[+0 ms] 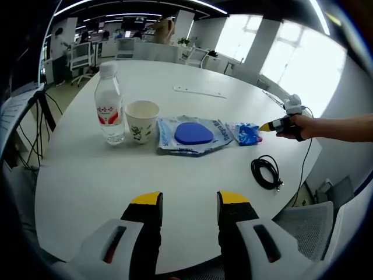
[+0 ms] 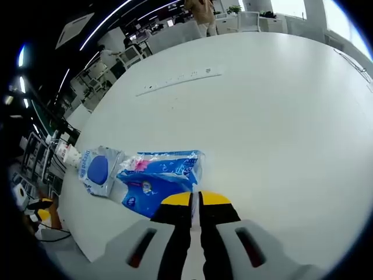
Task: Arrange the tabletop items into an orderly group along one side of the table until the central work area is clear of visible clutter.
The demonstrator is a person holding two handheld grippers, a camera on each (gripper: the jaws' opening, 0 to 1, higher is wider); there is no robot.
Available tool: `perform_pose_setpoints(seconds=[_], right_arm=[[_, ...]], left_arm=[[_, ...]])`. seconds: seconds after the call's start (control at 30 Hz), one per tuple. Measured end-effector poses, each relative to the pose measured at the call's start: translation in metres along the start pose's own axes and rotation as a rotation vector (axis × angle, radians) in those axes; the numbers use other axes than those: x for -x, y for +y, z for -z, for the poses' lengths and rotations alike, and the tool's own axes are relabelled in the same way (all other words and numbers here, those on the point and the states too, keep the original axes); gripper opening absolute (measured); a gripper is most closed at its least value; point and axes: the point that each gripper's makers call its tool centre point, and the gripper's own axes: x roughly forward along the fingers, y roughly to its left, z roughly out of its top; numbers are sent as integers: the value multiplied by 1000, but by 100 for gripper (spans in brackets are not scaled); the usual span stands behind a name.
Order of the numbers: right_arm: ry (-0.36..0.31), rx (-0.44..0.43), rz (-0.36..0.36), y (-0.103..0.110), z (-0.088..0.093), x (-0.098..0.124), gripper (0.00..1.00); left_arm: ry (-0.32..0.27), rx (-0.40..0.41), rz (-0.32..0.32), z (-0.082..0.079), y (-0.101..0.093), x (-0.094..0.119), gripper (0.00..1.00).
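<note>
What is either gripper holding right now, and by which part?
The left gripper is open and holds nothing. The right gripper is shut right at the near edge of the blue tissue pack; an actual grip can't be confirmed.

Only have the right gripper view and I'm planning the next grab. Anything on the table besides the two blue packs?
Observer: Yes. A paper cup stands between a water bottle and the larger blue pack.
Operator: Anything loose away from that row?
Observer: A coiled black cable lies apart from it, nearer the table edge than the small blue pack.
Operator: Left gripper busy?
Observer: No. The left gripper is open with nothing between its jaws.
</note>
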Motion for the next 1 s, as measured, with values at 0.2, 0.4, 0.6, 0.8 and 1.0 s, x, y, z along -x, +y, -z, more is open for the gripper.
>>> perform_pose_setpoints(seconds=[0.2,0.4,0.6,0.8,1.0], right_arm=[[-11,-2,0,2,0,3,4],[-14,-3,6,1,3,7,5],[-18,-3,10,-2,9,13,6],[-18,1,16,-6,23,19,7],[-15,-23,12,-9,44,25,9]], left_arm=[[-7,-1,-1,-2,1,2,36],[-16,-1,-1,-4,2,3,36],[-30,3,4,-8,0,3,37],[-38,7,10,-8,-2,3,37],[-40,9,12,-7,-2,2,37]])
